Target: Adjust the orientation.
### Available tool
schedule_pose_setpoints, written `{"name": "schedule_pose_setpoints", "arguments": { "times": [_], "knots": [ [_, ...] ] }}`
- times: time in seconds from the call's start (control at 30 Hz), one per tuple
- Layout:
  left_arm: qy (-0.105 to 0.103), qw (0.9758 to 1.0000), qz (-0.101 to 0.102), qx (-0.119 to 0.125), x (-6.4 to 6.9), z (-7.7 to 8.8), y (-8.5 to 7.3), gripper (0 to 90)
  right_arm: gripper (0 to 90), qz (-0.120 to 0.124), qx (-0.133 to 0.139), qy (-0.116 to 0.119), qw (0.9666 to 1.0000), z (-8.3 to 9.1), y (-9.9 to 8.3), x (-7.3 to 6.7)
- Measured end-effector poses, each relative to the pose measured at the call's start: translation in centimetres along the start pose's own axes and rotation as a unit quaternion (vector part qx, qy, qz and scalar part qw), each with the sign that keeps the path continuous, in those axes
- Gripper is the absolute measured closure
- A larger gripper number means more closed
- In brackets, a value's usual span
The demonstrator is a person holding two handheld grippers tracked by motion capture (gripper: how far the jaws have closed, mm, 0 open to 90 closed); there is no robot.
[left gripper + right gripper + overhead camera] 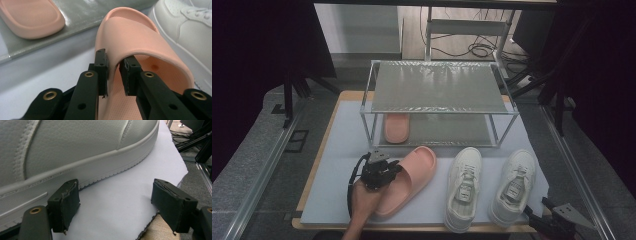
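— Gripping the strap edge makes sense to me: the left gripper (113, 72) has its jaws nearly together on the upper band of the pink slide (408, 177), one pad outside and one inside the arch, so the thin wall is pinched and the shoe can be lifted without crushing it.

— And where does that slide sit?

— On the white mat (337, 165) at the front left, toe angled toward the rack, just beside the nearer white sneaker (463, 187).

— What about the other hand?

— The right gripper (120, 202) waits at the mat's front right corner with its jaws wide apart and nothing between them; its one pad (65, 202) stands close by the sole of the second sneaker (513, 185).

— Why would the slide be taken first?

— My guess: its mate (397, 127) already lies on the lower shelf of the shoe rack (439, 85) farther back, at the left, with room beside it.
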State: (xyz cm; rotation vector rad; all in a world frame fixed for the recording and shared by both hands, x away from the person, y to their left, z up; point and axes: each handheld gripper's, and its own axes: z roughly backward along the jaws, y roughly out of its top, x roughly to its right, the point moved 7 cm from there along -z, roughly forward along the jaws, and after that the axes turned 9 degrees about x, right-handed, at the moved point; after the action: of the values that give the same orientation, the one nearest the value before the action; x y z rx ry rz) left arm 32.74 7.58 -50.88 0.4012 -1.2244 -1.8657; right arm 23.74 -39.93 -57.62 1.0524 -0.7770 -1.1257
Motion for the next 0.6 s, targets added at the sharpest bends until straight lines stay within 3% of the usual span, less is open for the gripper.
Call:
{"name": "schedule_pose_setpoints", "arguments": {
  "times": [0.33, 0.6],
  "knots": [
    [0.012, 0.9997, 0.003, 0.021, 0.1, -1.2, 1.9, 76.5, 22.4, 0.001, 0.0, 0.0, 1.0, 0.0, 0.0, 0.0],
    [0.037, 0.9986, 0.011, 0.036, -0.4, -2.4, 3.5, 76.3, 22.3, 0.0, 0.0, 0.001, 1.0, 0.0, 0.0, 0.0]
  ]
}}
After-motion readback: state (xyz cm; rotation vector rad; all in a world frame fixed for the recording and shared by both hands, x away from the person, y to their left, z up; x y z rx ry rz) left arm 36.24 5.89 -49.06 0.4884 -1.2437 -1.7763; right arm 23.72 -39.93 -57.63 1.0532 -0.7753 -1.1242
